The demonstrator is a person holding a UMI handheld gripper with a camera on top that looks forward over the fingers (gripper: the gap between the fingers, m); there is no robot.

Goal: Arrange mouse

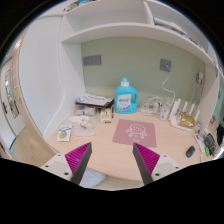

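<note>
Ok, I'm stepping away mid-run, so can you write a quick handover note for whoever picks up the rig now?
Tongs: open and empty, held above the near edge of the desk.
Things: the pink mat lies flat just beyond the tongs, with nothing on it; the blue bottle stands behind it. A small dark object near the desk's right edge may be the mouse; I cannot tell for sure.
Done: nothing grasped or placed.
Left: find the mouse, grip it and arrange it, probably on the mat.
</note>
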